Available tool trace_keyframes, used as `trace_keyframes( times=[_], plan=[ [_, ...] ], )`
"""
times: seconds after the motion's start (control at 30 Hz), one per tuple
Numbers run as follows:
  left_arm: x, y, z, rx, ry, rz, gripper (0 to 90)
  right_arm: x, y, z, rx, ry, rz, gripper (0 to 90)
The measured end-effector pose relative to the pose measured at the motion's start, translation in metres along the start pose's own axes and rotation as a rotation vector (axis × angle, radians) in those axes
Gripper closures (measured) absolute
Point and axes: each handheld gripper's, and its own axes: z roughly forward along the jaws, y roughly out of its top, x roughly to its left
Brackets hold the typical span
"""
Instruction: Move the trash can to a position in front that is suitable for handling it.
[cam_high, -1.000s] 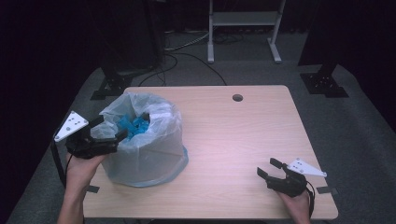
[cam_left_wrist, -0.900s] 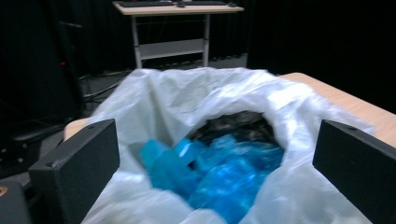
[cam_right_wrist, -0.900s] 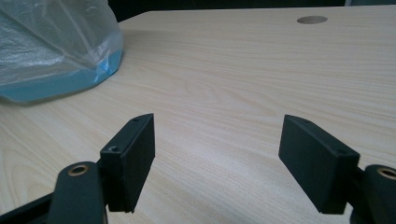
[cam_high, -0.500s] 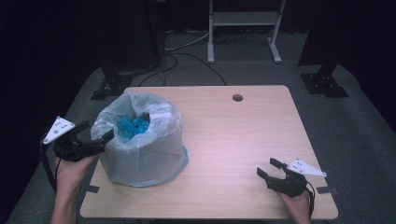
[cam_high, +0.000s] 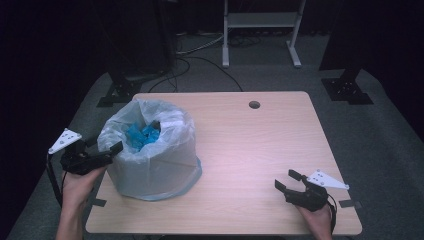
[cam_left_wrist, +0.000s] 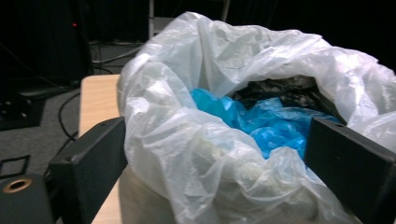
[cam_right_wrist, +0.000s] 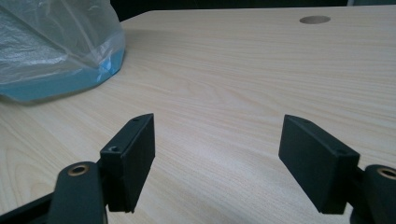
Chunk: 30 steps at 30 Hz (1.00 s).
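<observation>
My left gripper (cam_left_wrist: 219, 154) has the bag rim (cam_left_wrist: 196, 154) between its jaws; whether the pads press the plastic I cannot tell. The dark item (cam_left_wrist: 280, 91) behind the blue plastic (cam_left_wrist: 266, 123) is too crumpled to name. The bin's lower part is cut off.

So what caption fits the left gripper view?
Open left tool straddling the rim of a clear plastic bag holding crumpled blue plastic.
</observation>
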Motion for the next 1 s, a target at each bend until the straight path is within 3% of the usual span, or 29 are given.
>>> trace_keyframes(
  times=[0.17,0.53,0.6,1.0],
  plan=[
    [-0.003,-0.002,0.007,0.003,-0.024,-0.023,5.7,0.0,0.0,0.0,-0.002,0.0,0.0,25.8],
    [-0.008,-0.003,0.014,0.013,-0.024,-0.052,5.5,0.001,0.0,0.0,0.003,0.003,-0.003,25.8],
    [-0.009,-0.004,0.017,0.028,-0.029,-0.036,5.6,0.001,0.0,0.001,0.003,0.002,-0.006,25.8],
    [-0.03,-0.002,0.035,0.028,-0.056,-0.032,4.7,0.001,0.0,0.0,0.001,0.003,-0.005,25.8]
  ],
)
